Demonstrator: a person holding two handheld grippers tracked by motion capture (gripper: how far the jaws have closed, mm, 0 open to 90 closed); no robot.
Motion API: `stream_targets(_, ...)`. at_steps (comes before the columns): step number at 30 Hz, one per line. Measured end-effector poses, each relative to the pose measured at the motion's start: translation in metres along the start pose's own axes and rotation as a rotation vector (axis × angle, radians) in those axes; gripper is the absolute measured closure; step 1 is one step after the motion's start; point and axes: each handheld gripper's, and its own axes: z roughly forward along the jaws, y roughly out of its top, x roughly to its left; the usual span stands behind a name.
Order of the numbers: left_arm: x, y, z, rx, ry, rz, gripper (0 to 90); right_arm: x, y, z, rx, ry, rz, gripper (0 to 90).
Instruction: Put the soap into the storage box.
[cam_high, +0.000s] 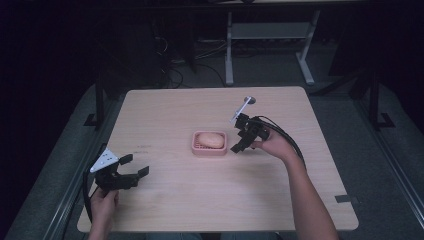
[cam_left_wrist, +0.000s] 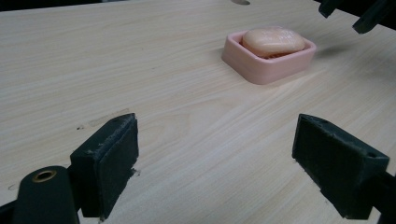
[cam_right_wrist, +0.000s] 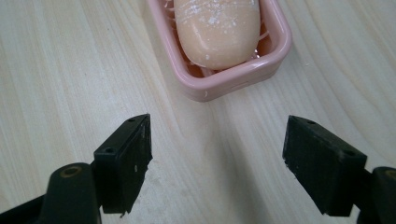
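Soap bar (cam_high: 210, 139), peach-coloured, lies lengthwise inside a pink soap dish (cam_high: 196, 148) near the middle of the wooden table (cam_high: 165, 110). The dish sits flat on the tabletop; the bar rests on its ribbed floor and stands above the rim.

Right gripper (cam_high: 236, 148) is held just beside the dish on the person's right, tilted down toward it. In the right gripper view its jaws are spread wide with nothing between them, and the near end wall of the dish (cam_right_wrist: 224, 81) lies just ahead. Left gripper (cam_high: 137, 172) hovers near the table's front left corner, well apart from the dish, jaws likewise released and empty; the left gripper view looks across bare wood to the dish (cam_left_wrist: 268, 65) and bar (cam_left_wrist: 273, 41).

Judgement: the right gripper is approaching to take the soap or the dish; which one cannot be settled from these views.

Risks noted:
- The bar's surface looks rounded and smooth, with white residue on top (cam_right_wrist: 217, 28). A pinch on its curved flanks could squeeze it out of the pads.
- The dish appears light and unrestrained. A jaw striking its rim would likely push it across the table or tip it.
- With the left gripper so far off, nothing steadies the dish.
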Motion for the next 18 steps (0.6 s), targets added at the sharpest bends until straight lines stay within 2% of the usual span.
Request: stream_targets(18, -0.001, 0.000, 0.000, 0.005, -0.003, -0.001, 14.3, 0.003, -0.026, -0.008, -0.031, 0.002, 0.027, 23.5)
